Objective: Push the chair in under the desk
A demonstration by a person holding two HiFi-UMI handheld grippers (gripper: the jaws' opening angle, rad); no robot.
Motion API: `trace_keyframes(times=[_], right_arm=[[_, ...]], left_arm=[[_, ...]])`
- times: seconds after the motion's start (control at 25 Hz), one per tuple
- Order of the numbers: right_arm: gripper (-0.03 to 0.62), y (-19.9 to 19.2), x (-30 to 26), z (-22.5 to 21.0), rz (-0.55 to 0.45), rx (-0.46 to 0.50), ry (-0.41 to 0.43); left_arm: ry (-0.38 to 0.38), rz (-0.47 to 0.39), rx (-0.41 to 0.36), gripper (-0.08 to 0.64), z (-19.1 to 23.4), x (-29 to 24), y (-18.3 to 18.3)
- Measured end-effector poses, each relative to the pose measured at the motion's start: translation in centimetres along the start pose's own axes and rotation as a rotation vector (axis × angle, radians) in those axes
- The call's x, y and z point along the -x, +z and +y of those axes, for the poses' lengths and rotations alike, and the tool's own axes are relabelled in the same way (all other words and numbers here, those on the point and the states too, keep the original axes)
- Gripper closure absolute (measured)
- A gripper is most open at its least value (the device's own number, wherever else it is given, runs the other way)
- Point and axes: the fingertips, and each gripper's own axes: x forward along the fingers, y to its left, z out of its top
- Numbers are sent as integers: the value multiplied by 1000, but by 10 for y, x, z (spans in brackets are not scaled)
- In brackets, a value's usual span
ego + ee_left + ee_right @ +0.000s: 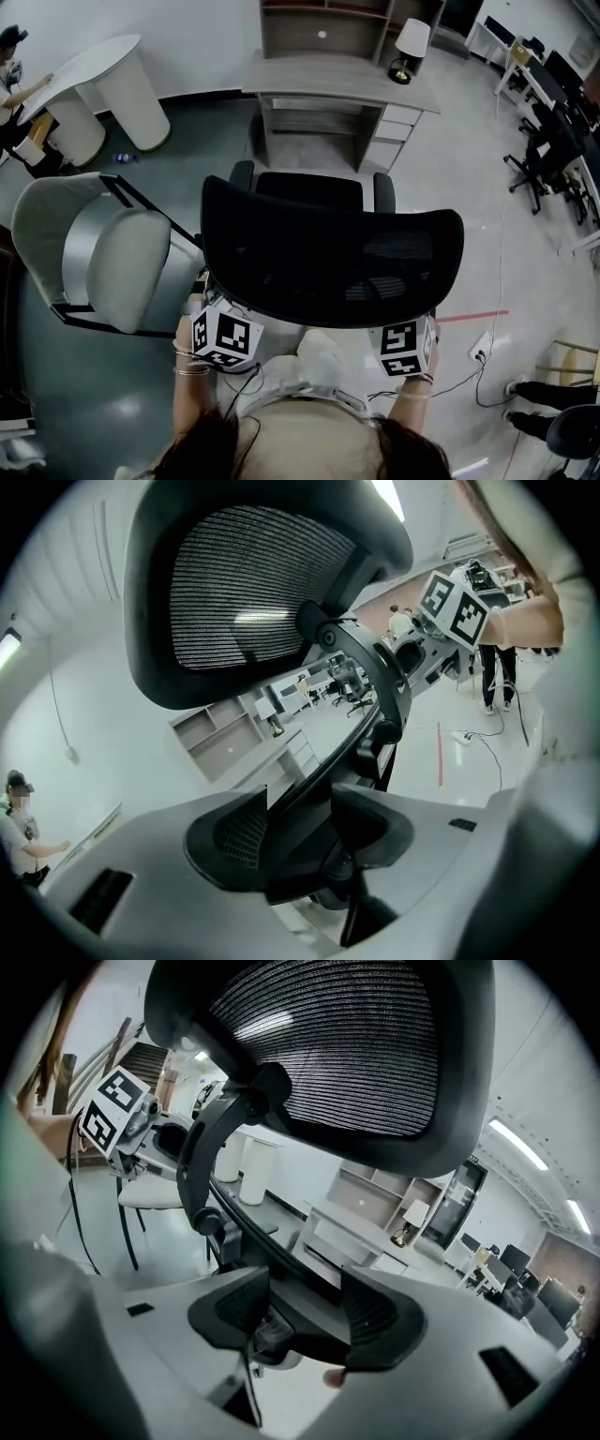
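Standing well apart at 6 o'clock of the table (337, 73), the chair (330, 246) is clamped at its back frame (211, 1138) by left hand-held gripper (300, 832) and right hand-held gripper (305, 1312) alike; uneven pushing is judged likely to swivel an armrest (384, 192) into the drawers (394, 131) at 1 o'clock.

Chair seat (309, 190) mostly hidden behind backrest (330, 246).
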Motion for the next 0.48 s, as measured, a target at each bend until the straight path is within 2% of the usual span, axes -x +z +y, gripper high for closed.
trace_keyframes(times=[0.48], right_arm=[[357,11,-29,-21,-5,-8,23]], left_arm=[[1,4,10,344,20,-29,3]])
